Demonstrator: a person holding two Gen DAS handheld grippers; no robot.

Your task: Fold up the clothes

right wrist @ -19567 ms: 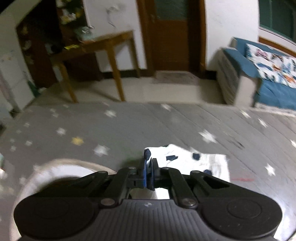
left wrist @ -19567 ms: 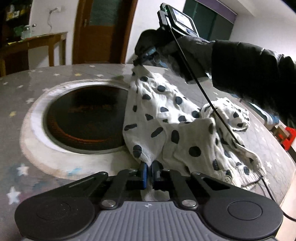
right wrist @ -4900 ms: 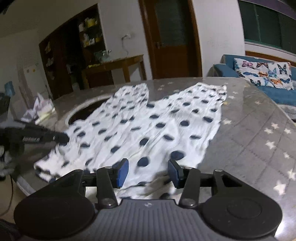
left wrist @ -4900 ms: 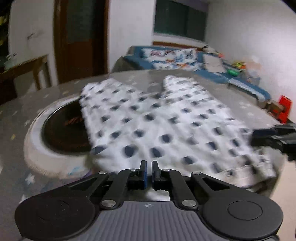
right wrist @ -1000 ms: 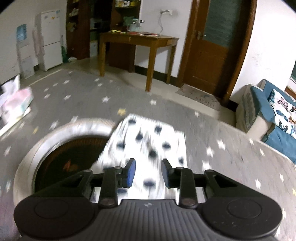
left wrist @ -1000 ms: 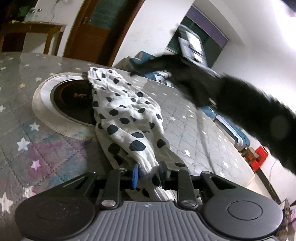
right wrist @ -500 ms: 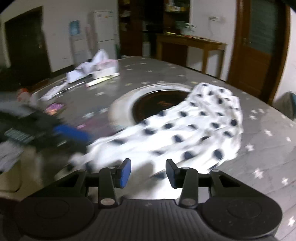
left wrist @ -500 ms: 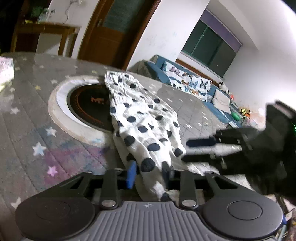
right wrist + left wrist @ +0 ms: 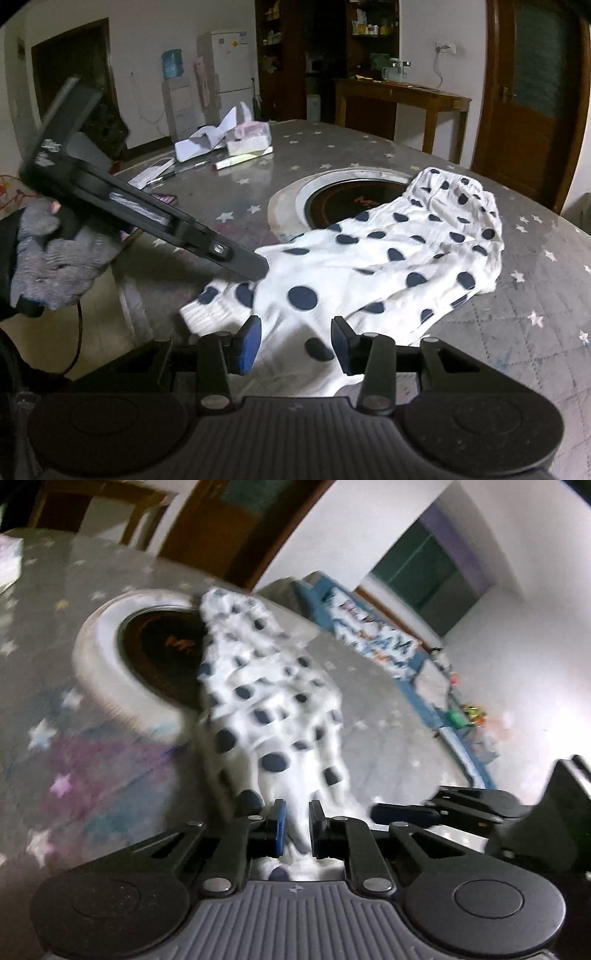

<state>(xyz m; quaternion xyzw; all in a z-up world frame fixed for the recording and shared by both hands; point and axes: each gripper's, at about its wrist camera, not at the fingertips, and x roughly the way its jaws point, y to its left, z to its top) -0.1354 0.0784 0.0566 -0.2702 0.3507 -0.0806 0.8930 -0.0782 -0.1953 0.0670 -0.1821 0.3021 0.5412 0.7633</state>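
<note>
A white garment with dark dots (image 9: pixel 388 254) lies as a long folded strip on the grey star-patterned table (image 9: pixel 535 288). Its far end rests by the round cooker inset (image 9: pixel 347 203); its near end hangs at the table edge. In the left wrist view, which is blurred, the garment (image 9: pixel 266 701) runs straight into my left gripper (image 9: pixel 295 823), which is shut on a bunch of the near hem. In the right wrist view, the left gripper (image 9: pixel 258 269) touches that hem from the left, held by a gloved hand (image 9: pixel 55 258). My right gripper (image 9: pixel 295 341) is open just over the garment's near edge, and also appears as the right gripper (image 9: pixel 406 812).
A tissue pack (image 9: pixel 247 138), papers and a pen lie on the table's far left part. Behind stand a wooden side table (image 9: pixel 402 99), a door (image 9: pixel 532 92) and a fridge (image 9: pixel 229 62). A blue sofa (image 9: pixel 373 635) stands beyond the table.
My left gripper's jaws have narrowed onto the near hem. The right gripper has swung back from the garment's far end to the near edge, beside the left one.
</note>
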